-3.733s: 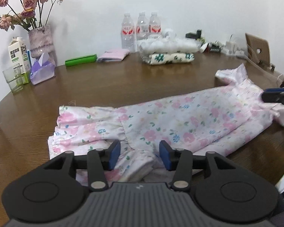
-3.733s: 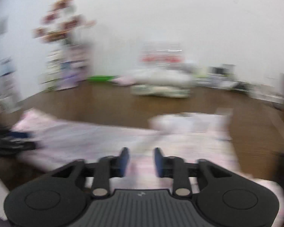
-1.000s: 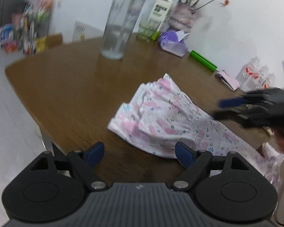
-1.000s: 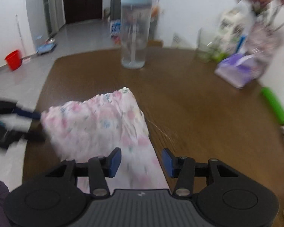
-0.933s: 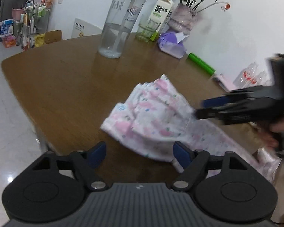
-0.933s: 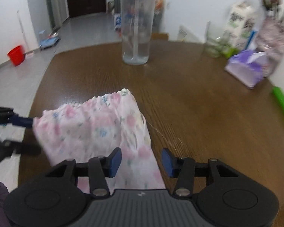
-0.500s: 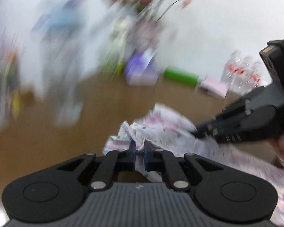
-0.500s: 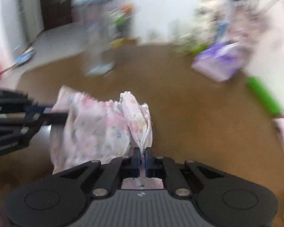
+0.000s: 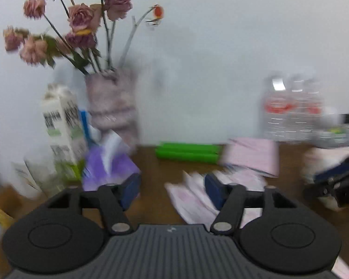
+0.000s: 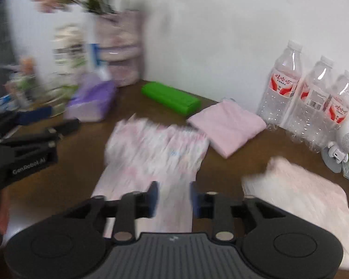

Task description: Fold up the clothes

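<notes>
Thin floral garment [image 10: 156, 153] spread over the brown table [image 10: 221, 165] at centre frame in the right wrist view, running from just below the green case [image 10: 171, 98] down toward the bottom edge, blurred by motion but apparently doubled into a long narrow panel. Right gripper [image 10: 173, 198] hovering low over the near end of it, fingers parted by a moderate gap, nothing pinched between the blue pads [image 10: 152, 197]. Left gripper [image 9: 172, 191] likewise spread wide and empty in the left wrist view, the same cloth showing at lower centre-right past its right finger; also visible as a dark shape at the left edge of the right wrist view, just beside the fabric. Light, limp cotton by the look of it: likely to sag and crease wherever unsupported, to slide easily on the polished wood, and to bunch if grabbed in the middle. Best taken, probably, at the two corners of one short end, pinching all layers together close to the edge so the panel lifts flat and can be carried over onto itself. Folded pink cloth [image 10: 228, 125] to the upper right, touching or nearly touching the garment's far corner, worth avoiding during any drag; fluffy pink-white pile [image 10: 297, 193] at lower right and water bottles [image 10: 311, 93] behind it well clear of the fold line
</notes>
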Tool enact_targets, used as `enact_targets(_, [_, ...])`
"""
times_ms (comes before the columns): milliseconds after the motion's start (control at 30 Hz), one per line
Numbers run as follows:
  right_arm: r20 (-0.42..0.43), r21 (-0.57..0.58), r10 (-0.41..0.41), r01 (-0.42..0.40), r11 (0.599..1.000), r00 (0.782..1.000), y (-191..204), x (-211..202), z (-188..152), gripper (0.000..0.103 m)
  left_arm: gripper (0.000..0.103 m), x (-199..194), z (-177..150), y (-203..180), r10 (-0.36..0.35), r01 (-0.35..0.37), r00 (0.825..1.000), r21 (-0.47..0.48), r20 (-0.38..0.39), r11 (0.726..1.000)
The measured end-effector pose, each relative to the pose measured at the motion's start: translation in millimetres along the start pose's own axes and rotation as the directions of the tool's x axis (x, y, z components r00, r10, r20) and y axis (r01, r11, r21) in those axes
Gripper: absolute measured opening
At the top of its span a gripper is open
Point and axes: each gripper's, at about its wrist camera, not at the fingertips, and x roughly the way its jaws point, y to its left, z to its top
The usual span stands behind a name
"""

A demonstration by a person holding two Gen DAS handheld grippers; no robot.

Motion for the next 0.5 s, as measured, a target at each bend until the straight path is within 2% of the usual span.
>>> enact_targets(67, [-0.004, -0.083, -0.009, 0.008, 0.997, 1.000, 7.4, -35.1, -42.9, 0.054, 0.071, -41.2, -19.1, -7.4, -0.108, 0.109, 0.993, 0.040, -0.038, 0.993])
enact_targets(133, [-0.020, -0.125, -0.053, 0.050, 0.991, 0.998, 13.1, -61.7, -88.4, 0.054, 0.078, -79.7, -45.0, -27.1, -0.219, 0.225, 0.973, 0.095, -0.074, 0.970])
enact_targets(200, [-0.055, -0.048, -0.095, 0.093, 0.995, 0.994, 2.7, -73.7, -135.2, 0.056, 0.081, -111.9, -73.0, -52.6, -0.320, 0.334, 0.941, 0.143, -0.110, 0.932])
enact_targets(267, [-0.093, 0.044, -0.130, 0.134, 0.990, 0.987, -9.0, -80.3, -176.4, 0.056, 0.081, -122.2, -97.8, -73.3, -0.364, 0.385, 0.920, 0.164, -0.148, 0.908])
enact_targets(300, [-0.105, 0.096, -0.144, 0.154, 0.983, 0.984, -14.6, -80.3, -191.6, 0.055, 0.079, -119.4, -107.9, -84.9, -0.362, 0.393, 0.915, 0.186, -0.181, 0.901])
enact_targets(367, [-0.101, 0.173, -0.188, 0.203, 0.964, 0.977, -22.0, -80.3, -215.4, 0.054, 0.072, -108.0, -121.3, -100.7, -0.296, 0.351, 0.924, 0.226, -0.242, 0.909])
enact_targets(400, [-0.068, 0.199, -0.204, 0.213, 0.957, 0.977, -22.5, -83.2, -226.1, 0.053, 0.068, -102.2, -127.4, -107.9, -0.252, 0.320, 0.929, 0.245, -0.271, 0.915])
enact_targets(433, [-0.039, 0.228, -0.199, 0.203, 0.952, 0.979, -22.3, -88.1, -235.3, 0.050, 0.067, -100.9, -128.8, -107.5, -0.243, 0.310, 0.930, 0.230, -0.276, 0.923])
enact_targets(467, [-0.016, 0.260, -0.187, 0.185, 0.948, 0.982, -21.9, -93.1, -243.6, 0.036, 0.066, -99.6, -130.0, -106.9, -0.235, 0.300, 0.931, 0.215, -0.280, 0.929])
enact_targets(500, [0.002, 0.275, -0.177, 0.170, 0.946, 0.984, -18.1, -97.3, -249.6, 0.020, 0.065, -99.2, -129.9, -105.9, -0.243, 0.309, 0.928, 0.220, -0.281, 0.925])
